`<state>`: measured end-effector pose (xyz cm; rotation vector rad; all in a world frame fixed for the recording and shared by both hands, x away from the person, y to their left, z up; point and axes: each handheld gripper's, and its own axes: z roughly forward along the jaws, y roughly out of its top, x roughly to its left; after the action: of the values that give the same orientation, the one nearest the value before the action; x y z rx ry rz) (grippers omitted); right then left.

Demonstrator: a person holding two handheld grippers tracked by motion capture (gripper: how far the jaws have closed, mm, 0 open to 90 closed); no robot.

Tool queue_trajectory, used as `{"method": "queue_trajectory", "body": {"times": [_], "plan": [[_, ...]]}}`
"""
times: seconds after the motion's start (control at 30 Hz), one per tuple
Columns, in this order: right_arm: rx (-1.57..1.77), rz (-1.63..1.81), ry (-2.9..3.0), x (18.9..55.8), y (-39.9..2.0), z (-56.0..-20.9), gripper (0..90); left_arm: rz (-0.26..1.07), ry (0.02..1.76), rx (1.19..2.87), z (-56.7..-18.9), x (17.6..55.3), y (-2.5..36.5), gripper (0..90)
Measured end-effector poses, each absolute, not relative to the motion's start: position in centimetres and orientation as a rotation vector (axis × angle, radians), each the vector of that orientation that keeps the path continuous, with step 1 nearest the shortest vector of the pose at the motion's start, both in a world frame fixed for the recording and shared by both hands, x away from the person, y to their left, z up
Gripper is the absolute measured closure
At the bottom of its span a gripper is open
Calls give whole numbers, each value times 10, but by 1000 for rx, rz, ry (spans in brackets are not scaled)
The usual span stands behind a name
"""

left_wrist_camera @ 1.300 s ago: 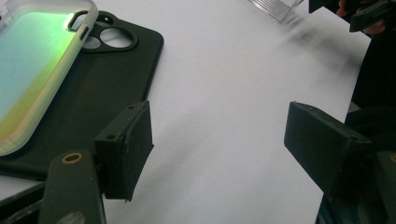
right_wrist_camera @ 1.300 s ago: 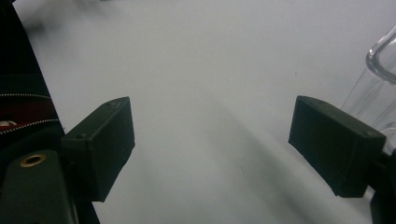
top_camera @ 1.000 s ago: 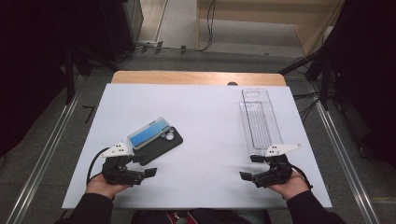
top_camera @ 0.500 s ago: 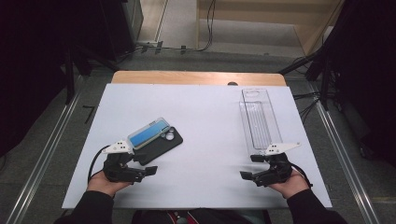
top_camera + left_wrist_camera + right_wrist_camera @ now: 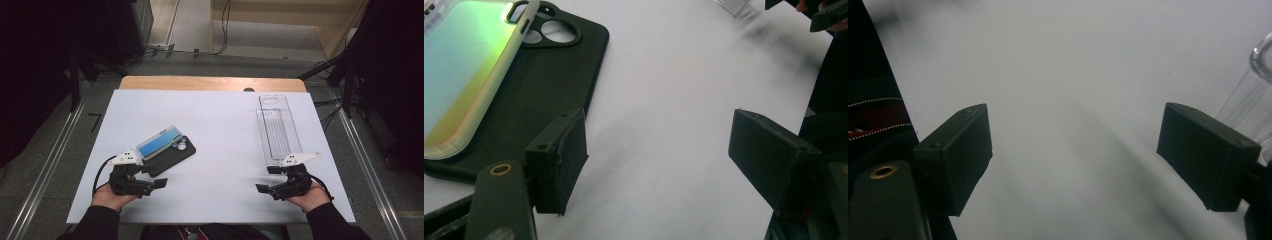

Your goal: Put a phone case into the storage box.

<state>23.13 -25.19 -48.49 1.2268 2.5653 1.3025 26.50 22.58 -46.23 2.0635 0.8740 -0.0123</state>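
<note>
Your left gripper (image 5: pixel 156 183) sits w/ jaws spread wide and nothing btwn them, pads resting just above bare table (image 5: pixel 220 130). The black phone case (image 5: pixel 539 85) lies flat right beside your left-hand finger (image 5: pixel 559 160); that pad looks to be at or just over the case's near edge, can't tell if it's touching. On top of it, overlapping the far side from the fingers, lies the iridescent phone case (image 5: pixel 464 75), camera cut-outs pointing away from you. Both prob light, thin and bendy, the black one likely grippy rubber, the shiny one likely slicker; neither fragile, but they'll flex if you pinch mid-span. Best bet imo: take a long edge near a corner, one pad under, one over, since they lie flat w/ little to bite on. Moving right: your right gripper (image 5: pixel 272 180) is likewise wide open, empty, over bare table. The clear plastic tray (image 5: pixel 278 127) sits just beyond and beside its right-hand finger (image 5: pixel 1208 155), not touching. Tray's prob stiff, light, slippery, so grab a side wall, not the base.
</note>
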Motion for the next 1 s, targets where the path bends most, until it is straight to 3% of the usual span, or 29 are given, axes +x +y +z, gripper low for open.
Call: {"method": "queue_trajectory", "body": {"times": [0.3,0.43,0.47,0.5,1.0], "plan": [[1241,1306,2548,228,-256,-483,126,-20,846,2069,-455,265,221,205],[1239,1312,2549,227,-256,-483,126,-33,859,2082,-452,267,219,112],[1236,1314,2551,227,-255,-482,126,-33,860,2083,-451,269,219,21],[1230,1311,2555,227,-255,-483,126,-48,870,2075,-450,270,218,0],[1216,1311,2569,226,-252,-482,127,-18,857,2086,-439,290,224,0]]}}
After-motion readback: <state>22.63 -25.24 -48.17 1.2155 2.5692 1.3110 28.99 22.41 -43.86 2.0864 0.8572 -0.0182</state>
